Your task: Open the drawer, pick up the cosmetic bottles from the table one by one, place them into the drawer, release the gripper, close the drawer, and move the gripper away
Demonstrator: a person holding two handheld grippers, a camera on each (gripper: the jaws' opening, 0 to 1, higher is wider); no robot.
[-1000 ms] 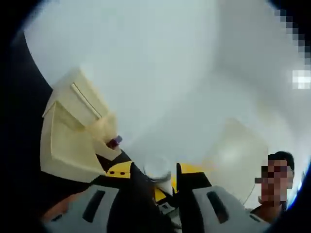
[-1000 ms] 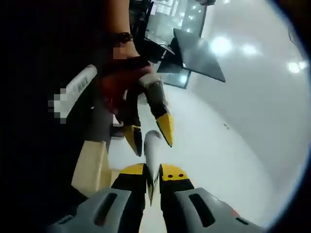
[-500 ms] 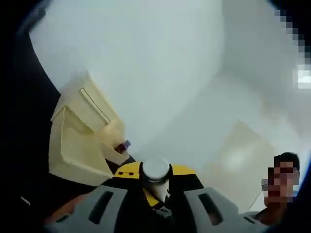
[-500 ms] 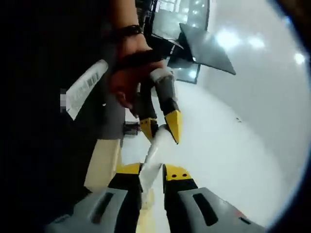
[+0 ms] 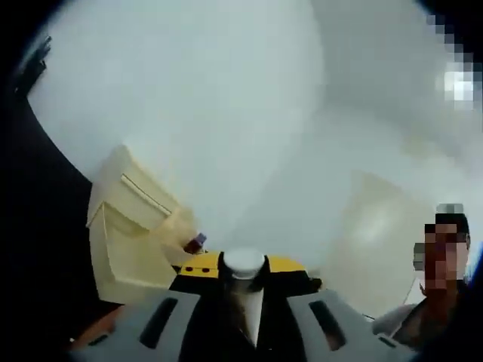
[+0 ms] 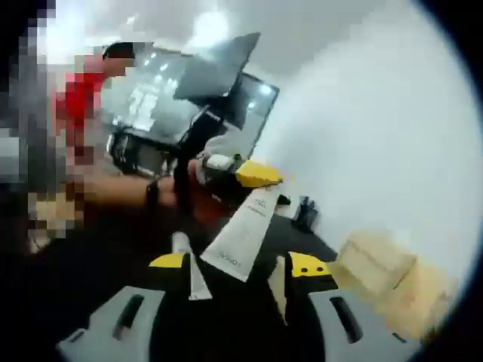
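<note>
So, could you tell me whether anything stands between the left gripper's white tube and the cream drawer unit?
Only a small purple-capped bottle, lying by the drawer unit beside the left gripper; nothing else visible blocks the white tube.

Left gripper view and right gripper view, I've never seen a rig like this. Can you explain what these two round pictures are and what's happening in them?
A person holds a two-jaw claw in each hand. A fisheye camera rides on each claw and looks out along its yellow-tipped jaws. In the left gripper view, the left claw is shut on a white tube. Beyond it are a white table, a cream drawer box and a small bottle beside the box. In the right gripper view, the right claw is open, and the same tube hangs in front of it from the left claw.
</note>
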